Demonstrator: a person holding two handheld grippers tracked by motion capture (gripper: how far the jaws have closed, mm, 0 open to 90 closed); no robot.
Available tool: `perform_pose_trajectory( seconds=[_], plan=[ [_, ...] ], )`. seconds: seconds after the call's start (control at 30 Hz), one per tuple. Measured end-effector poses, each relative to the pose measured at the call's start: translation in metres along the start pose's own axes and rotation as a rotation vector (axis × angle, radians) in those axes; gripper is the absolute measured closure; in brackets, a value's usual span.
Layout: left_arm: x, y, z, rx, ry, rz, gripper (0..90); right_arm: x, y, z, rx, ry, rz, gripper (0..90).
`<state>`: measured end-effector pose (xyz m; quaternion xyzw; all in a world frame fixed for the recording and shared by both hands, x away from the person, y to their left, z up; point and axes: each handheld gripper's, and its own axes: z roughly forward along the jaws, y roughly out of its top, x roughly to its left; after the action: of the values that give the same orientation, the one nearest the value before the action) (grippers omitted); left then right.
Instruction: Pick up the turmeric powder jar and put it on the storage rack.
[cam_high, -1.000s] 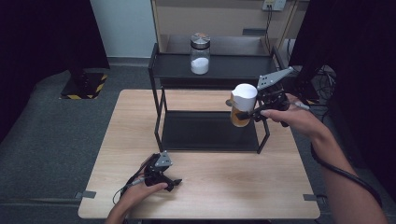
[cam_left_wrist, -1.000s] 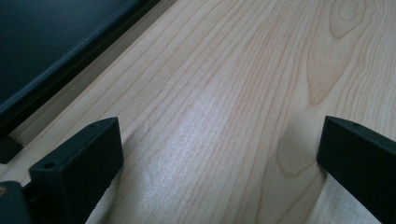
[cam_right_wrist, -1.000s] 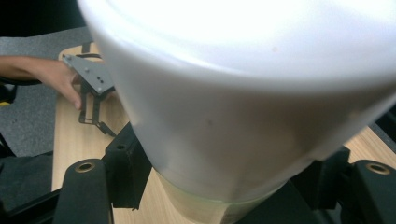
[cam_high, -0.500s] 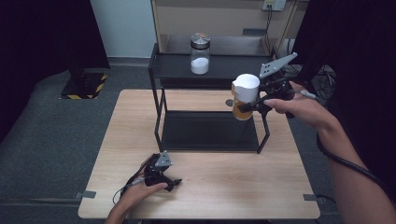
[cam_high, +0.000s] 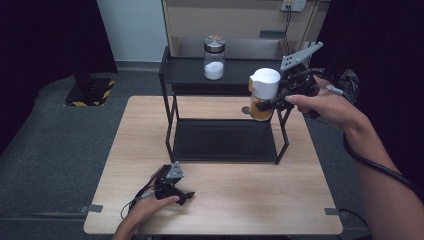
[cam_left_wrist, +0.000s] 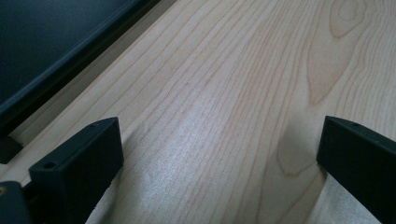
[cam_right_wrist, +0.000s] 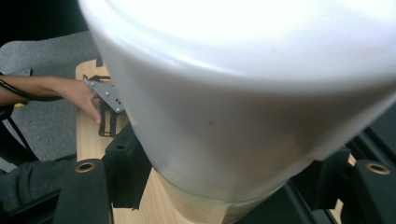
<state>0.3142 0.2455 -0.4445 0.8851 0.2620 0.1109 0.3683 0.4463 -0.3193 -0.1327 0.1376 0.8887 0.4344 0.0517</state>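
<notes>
Two risks: right gripper (cam_high: 267, 102) jaws clamped on white-lidded jar (cam_high: 263, 95) could clip black rack (cam_high: 172, 75) edge; left gripper (cam_high: 186, 195) jaws apart, idle on desk (cam_high: 235, 200).

This looks like a lab or test room set up for recording, not a home. A pale wooden table (cam_high: 300, 200) stands alone on grey carpet tiles (cam_high: 60, 140), with black curtains (cam_high: 45, 40) at nine and three o'clock. At ten o'clock sits a black base with yellow-black hazard stripes (cam_high: 90, 92). At twelve o'clock, cables run to a wall socket (cam_high: 293, 5).
</notes>
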Motion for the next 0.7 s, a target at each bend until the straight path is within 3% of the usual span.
perform_pose_trajectory(
  seconds=[0.7],
  plan=[
    [0.0,0.0,0.0,0.0,0.0,0.0,0.0,-0.006,0.036,-0.015,-0.035,-0.018,-0.022,31.8]
  ],
)
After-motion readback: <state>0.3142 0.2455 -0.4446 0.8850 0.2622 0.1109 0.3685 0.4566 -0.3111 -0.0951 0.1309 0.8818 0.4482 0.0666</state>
